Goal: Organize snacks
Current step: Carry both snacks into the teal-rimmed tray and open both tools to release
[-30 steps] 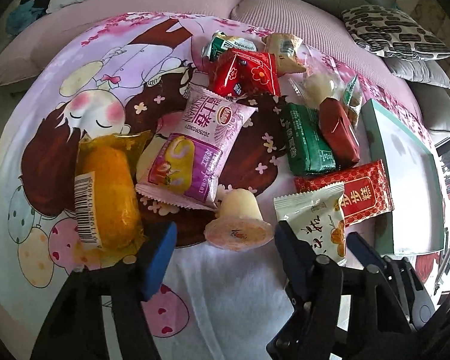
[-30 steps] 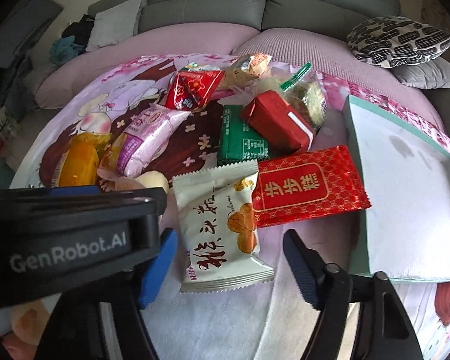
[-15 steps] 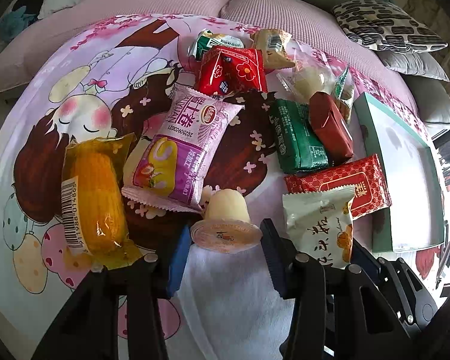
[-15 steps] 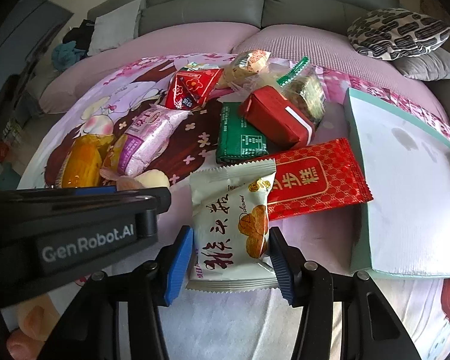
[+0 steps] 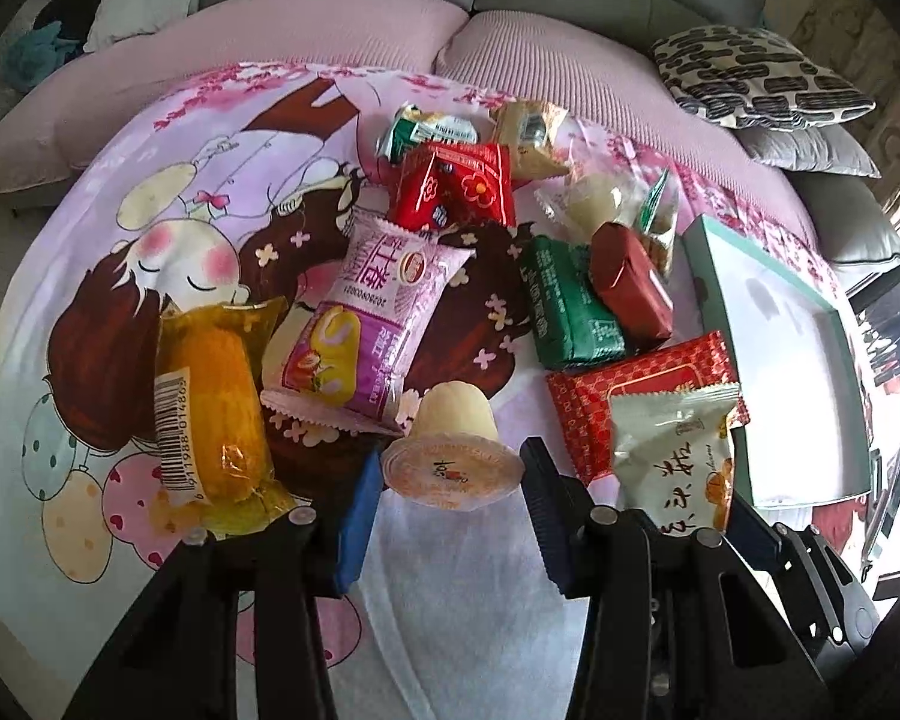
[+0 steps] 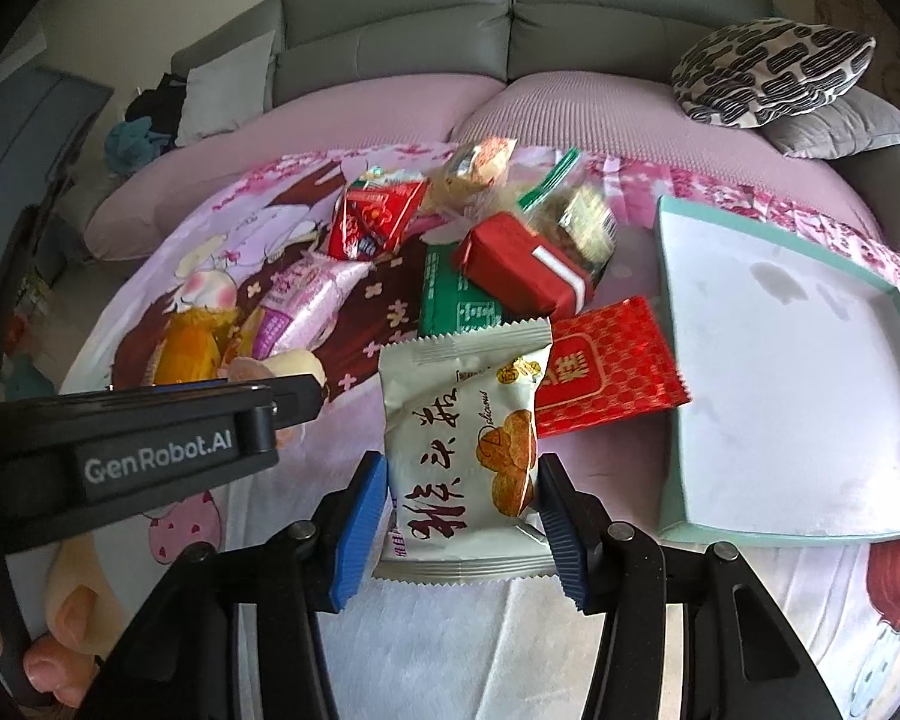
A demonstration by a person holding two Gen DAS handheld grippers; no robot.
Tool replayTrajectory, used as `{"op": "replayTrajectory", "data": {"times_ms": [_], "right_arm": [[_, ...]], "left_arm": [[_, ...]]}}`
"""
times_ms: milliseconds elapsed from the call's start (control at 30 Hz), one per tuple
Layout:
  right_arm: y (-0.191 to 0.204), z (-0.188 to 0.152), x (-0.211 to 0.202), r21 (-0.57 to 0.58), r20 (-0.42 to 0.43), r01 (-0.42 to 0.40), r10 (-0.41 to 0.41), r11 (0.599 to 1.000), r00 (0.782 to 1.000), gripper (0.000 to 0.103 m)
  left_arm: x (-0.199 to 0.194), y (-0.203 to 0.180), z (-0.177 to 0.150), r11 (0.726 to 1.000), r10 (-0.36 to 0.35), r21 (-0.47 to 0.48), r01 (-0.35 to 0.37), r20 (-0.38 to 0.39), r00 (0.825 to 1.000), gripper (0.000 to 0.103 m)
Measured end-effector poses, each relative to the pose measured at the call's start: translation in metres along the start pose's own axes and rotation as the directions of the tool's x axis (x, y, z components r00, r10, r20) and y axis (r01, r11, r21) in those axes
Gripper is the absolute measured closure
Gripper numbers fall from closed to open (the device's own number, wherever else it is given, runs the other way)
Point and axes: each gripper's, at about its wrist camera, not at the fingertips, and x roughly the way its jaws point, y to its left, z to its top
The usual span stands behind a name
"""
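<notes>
Snacks lie piled on a pink cartoon sheet. My left gripper [image 5: 450,468] is shut on a jelly cup [image 5: 453,450], its lid towards the camera. My right gripper [image 6: 459,480] is shut on a pale cracker packet [image 6: 465,426], which also shows in the left wrist view [image 5: 675,456]. An empty teal-rimmed tray [image 6: 675,396] lies to the right, also seen in the left wrist view [image 5: 720,276]. A red packet [image 6: 606,366] lies between the cracker packet and the tray.
A yellow corn pack [image 5: 216,408], purple bun packet [image 5: 372,324], green packet [image 5: 567,312], dark red block [image 5: 630,288] and red sachet [image 5: 456,186] lie ahead. The left gripper body [image 6: 126,450] crosses the right wrist view. Grey sofa and patterned cushion [image 6: 774,66] stand behind.
Both grippers moved forward and closed: the left onto the jelly cup, the right onto the cracker packet. Both items now look lifted slightly.
</notes>
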Motion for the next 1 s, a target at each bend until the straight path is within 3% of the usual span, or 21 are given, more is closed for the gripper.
{"op": "replayTrajectory", "data": {"times_ms": [267,433,800,1000], "right_arm": [[-0.024,0.009,-0.011,0.070,0.016,0.021,-0.022,0.997,1.000,0.049],[-0.053,0.024,-0.025,0.152,0.038,0.078,-0.084,0.985,0.996,0.049],[-0.136,0.050,-0.032,0.326,0.000,0.212,-0.225,0.921,0.974,0.050],[-0.190,0.052,-0.036,0.400,-0.033,0.276,-0.287,0.874,0.957,0.050]], "left_arm": [[-0.016,0.001,-0.002,1.000,-0.023,-0.008,0.023,0.025,0.999,0.055],[-0.024,-0.018,0.007,0.999,-0.042,0.019,0.041,0.037,0.998,0.055],[-0.034,-0.090,0.045,0.984,-0.127,0.138,0.116,0.075,0.989,0.055],[-0.018,-0.138,0.060,0.964,-0.177,0.212,0.163,0.047,0.983,0.055]]}}
